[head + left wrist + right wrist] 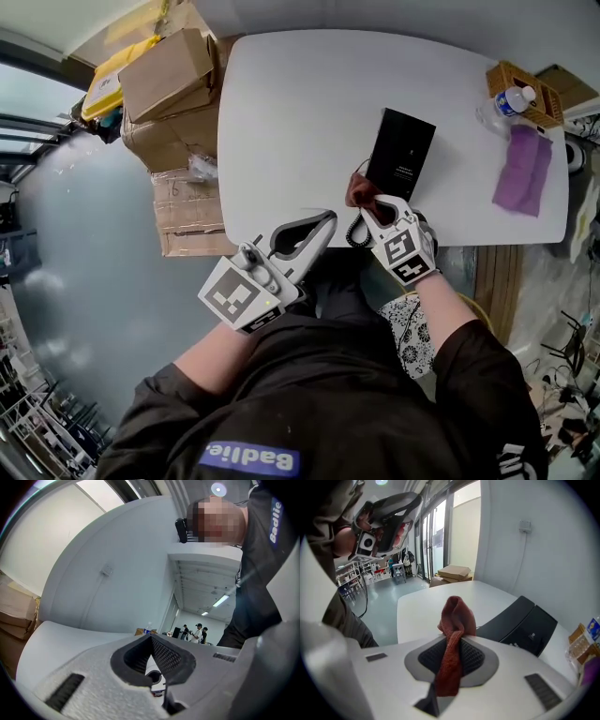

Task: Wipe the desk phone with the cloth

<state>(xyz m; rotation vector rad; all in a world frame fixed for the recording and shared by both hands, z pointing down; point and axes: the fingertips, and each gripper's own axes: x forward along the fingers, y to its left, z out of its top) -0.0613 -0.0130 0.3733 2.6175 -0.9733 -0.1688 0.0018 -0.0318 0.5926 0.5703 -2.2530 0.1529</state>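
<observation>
We count two claws, one in each of the person's hands. Nearest the body, the left claw [323, 222] hangs off the near edge of the table [291, 112], to the near left of the phone [401, 153]. Its jaws are together at the tips with nothing between them, as its own view [151, 639] shows.

The right claw [375, 208] sits just in front of the phone's near edge, clamped on the one red-brown cloth [359, 189]. In its own view [454, 641] we see the cloth [456, 616] pinched between the ribbed pads, a folded lump sticking up past the tips and a tail hanging back toward the camera. The lump lies at the phone's near left corner; we cannot tell whether it touches. A black coiled cord [355, 232] hangs just nearer than the phone, beside the right claw.

There is one phone [520, 620], black and flat on the table, just beyond the cloth.

Right of the phone and well apart lies one purple cloth [523, 171]. Beyond that stand one water bottle [511, 101] and one woven basket [517, 79]. Far left of the phone, off the table, we make out at least three stacked cardboard boxes [169, 75].
</observation>
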